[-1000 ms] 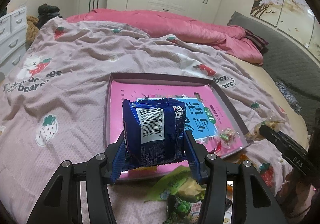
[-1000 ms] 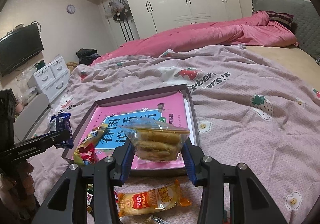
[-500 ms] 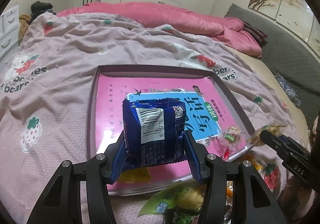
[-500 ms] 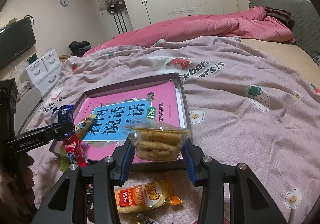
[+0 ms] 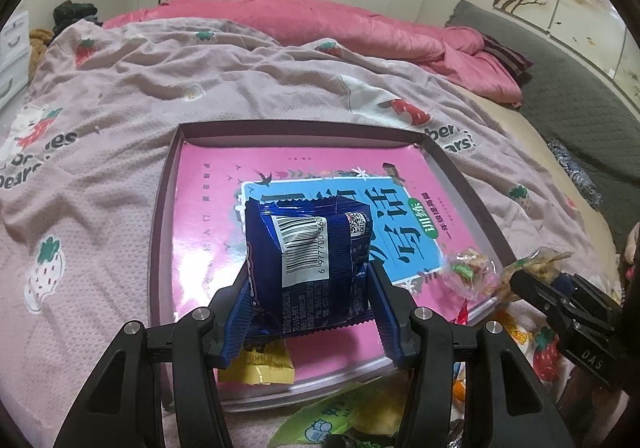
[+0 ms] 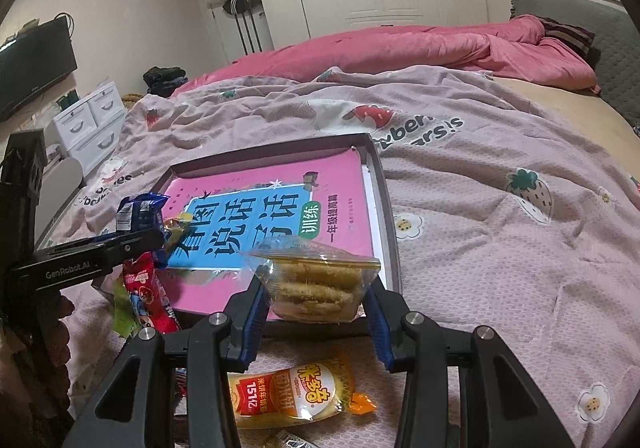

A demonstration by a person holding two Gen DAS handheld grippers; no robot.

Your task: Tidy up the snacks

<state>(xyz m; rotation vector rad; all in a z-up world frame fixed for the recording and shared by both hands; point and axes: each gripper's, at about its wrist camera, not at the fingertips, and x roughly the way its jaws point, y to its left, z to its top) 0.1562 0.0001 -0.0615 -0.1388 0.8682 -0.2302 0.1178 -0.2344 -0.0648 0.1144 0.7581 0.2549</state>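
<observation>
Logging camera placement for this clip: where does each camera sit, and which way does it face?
Left wrist view: sits on the left gripper, looking forward and down over the tray; its fingers clamp a blue snack packet; the right gripper shows at right.
Right wrist view: sits on the right gripper, facing the tray from its other near corner; its fingers hold a clear bag of biscuits; the left gripper shows at left.
Shared: tray, pink book, strawberry bedspread, both grippers.

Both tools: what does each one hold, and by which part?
Left tool grips the blue packet by its sides. Right tool grips the clear biscuit bag by its sides.
</observation>
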